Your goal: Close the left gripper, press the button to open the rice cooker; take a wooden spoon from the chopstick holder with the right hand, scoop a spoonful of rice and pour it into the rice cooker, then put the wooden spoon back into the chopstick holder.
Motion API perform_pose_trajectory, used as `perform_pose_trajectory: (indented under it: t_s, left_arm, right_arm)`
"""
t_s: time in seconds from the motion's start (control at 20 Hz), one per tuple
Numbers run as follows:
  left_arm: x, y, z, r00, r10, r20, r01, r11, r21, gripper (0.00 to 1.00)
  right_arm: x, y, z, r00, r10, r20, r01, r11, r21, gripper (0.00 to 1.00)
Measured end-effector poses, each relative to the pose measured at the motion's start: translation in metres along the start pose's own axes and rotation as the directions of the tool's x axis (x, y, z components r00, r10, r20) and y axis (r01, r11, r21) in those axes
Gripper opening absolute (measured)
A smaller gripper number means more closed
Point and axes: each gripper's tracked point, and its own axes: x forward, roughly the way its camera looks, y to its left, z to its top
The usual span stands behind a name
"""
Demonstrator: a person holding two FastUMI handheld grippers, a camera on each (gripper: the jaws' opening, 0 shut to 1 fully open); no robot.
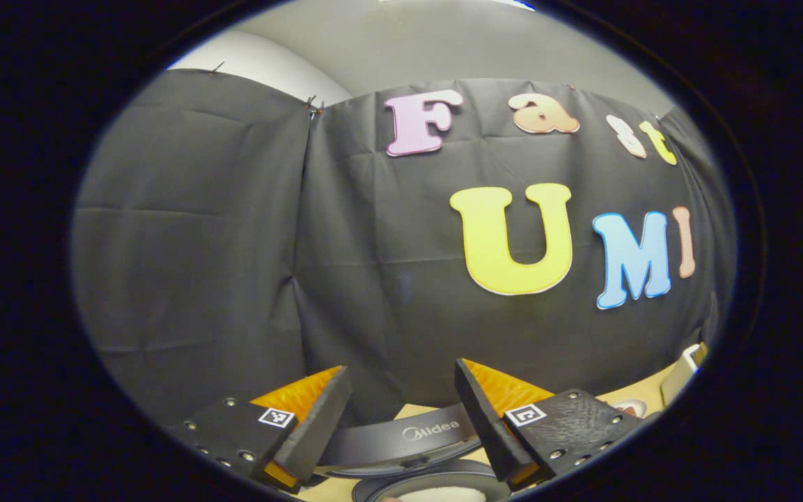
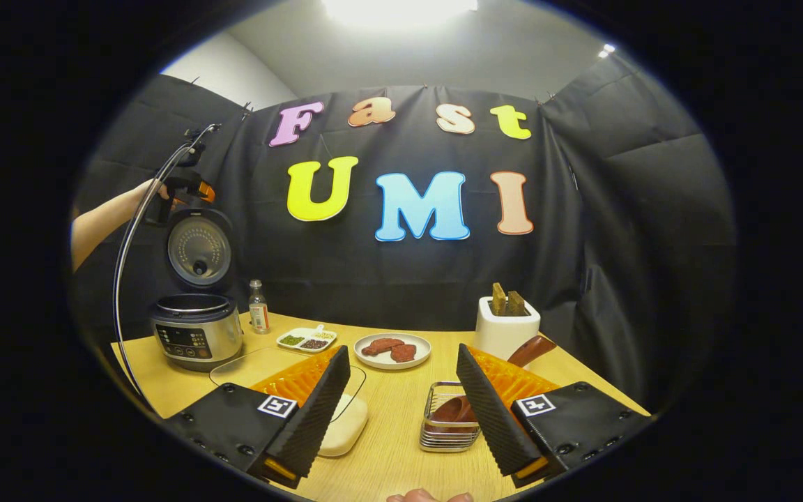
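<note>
My right gripper (image 2: 398,408) gapes wide, empty. The wooden spoon (image 2: 513,362) leans in the chopstick holder (image 2: 449,427) at one o'clock: light, stiff, smooth; I'd pinch its handle mid-length.

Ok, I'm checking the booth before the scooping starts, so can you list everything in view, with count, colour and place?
Rice cooker: one, silver and black, lid up, far left of the table.
Bottle: one, clear with a red label, right of the cooker.
Divided dish: one, white, holding green and dark bits, mid table.
Plate: one, white, with reddish pieces, centre.
Holder: one, white, two brown handles sticking up, back right.
Wire basket: one, metal, near right.
Wooden spoon: one, brown, lying in the basket.
Clear tray: one, near left.
White block: one, near centre.
Table: one, light wood.
Left gripper: one, black and orange, above the cooker lid, jaws apart.
Right gripper: one, black and orange, jaws apart above the table.
</note>
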Motion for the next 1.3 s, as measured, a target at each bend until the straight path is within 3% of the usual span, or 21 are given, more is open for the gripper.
perform_pose_trajectory:
  t_s: [0.25,0.3,0.45,0.5,0.6,0.65,0.7,0.95,1.05,1.15,1.2,1.3]
  left_arm:
    - [0.024,0.003,-0.021,0.999,0.045,-0.028,-0.045,0.999,0.012,0.94]
    - [0.023,0.003,-0.02,0.999,0.043,-0.02,-0.043,0.999,-0.015,0.94]
    - [0.014,0.001,-0.027,0.998,0.02,-0.053,-0.027,0.991,-0.129,0.96]
    - [0.007,-0.004,-0.031,0.997,0.0,-0.074,-0.01,0.991,-0.135,0.96]
    - [-0.02,-0.012,-0.045,0.992,-0.021,-0.124,0.003,0.99,-0.14,0.96]
    - [-0.033,-0.018,-0.053,0.989,-0.033,-0.145,0.012,0.99,-0.142,0.96]
    - [-0.045,-0.025,-0.059,0.985,-0.047,-0.168,0.022,0.989,-0.147,0.96]
    - [-0.098,-0.053,-0.108,0.954,-0.126,-0.273,0.076,0.98,-0.184,0.96]
    - [-0.116,-0.063,-0.132,0.938,-0.141,-0.316,0.082,0.978,-0.192,0.96]
    - [-0.132,-0.074,-0.159,0.919,-0.154,-0.363,0.087,0.977,-0.197,0.96]
    - [-0.138,-0.076,-0.169,0.917,-0.154,-0.368,0.09,0.979,-0.185,0.96]
    - [-0.144,-0.082,-0.181,0.922,-0.144,-0.36,0.092,0.983,-0.158,0.96]
  right_arm:
    - [0.001,0.0,-0.002,1.0,0.005,0.003,-0.005,1.0,0.013,0.93]
    - [0.001,-0.001,-0.002,1.0,0.006,0.002,-0.006,1.0,0.011,0.98]
    - [0.002,0.001,-0.005,1.0,0.019,0.0,-0.019,1.0,0.021,0.93]
    - [0.003,0.003,-0.008,1.0,0.028,-0.008,-0.028,0.999,0.027,0.98]
    - [0.003,0.006,-0.011,0.999,0.044,-0.015,-0.043,0.998,0.039,0.98]
    - [0.003,0.007,-0.011,0.998,0.052,-0.017,-0.051,0.997,0.049,0.94]
    - [0.002,0.011,-0.012,0.997,0.068,-0.02,-0.067,0.996,0.063,0.98]
    - [-0.002,0.014,-0.016,0.991,0.128,-0.032,-0.124,0.987,0.104,0.98]
    - [-0.005,0.013,-0.018,0.99,0.138,-0.037,-0.132,0.983,0.127,0.93]
    - [-0.011,0.016,-0.02,0.987,0.158,-0.038,-0.149,0.974,0.171,0.98]
    - [-0.014,0.018,-0.02,0.985,0.169,-0.035,-0.159,0.969,0.189,0.93]
    - [-0.019,0.017,-0.023,0.984,0.175,-0.035,-0.164,0.966,0.202,0.98]
